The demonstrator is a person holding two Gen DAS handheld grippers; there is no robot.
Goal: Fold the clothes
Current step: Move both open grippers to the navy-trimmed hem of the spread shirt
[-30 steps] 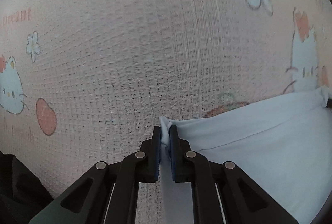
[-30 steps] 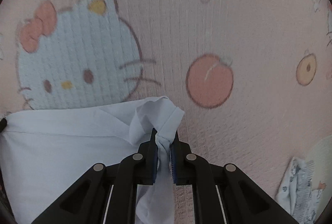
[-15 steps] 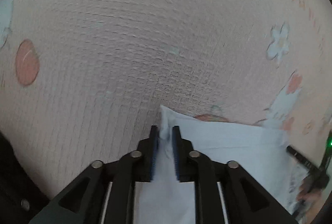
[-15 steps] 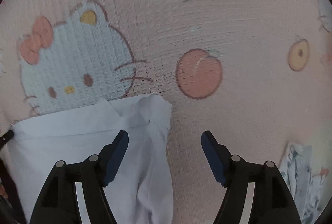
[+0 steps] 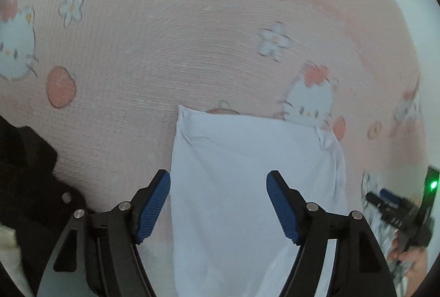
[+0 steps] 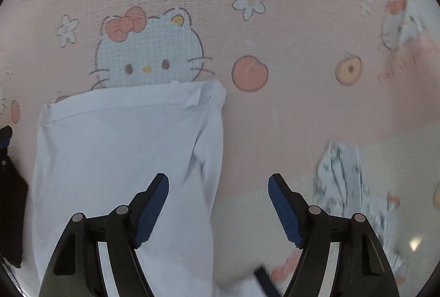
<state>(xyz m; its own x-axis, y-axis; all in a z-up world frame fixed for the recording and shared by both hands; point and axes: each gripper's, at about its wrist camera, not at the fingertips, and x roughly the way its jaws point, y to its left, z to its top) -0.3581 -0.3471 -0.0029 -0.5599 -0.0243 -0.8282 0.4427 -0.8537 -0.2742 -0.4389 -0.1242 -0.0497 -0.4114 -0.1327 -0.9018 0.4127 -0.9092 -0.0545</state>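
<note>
The white garment [image 5: 247,173] lies folded flat on the pink blanket [image 5: 192,35]. The left gripper [image 5: 218,203] is opening and the right gripper [image 6: 218,206] stands apart, both empty above it. The far right corner [image 6: 203,93] looks loosely bunched and may spring open.

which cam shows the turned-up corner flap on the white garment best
Right wrist view: the corner flap on the white garment sits sharp and unobstructed. Left wrist view shows that corner small, near the frame's blurred right side.
</note>
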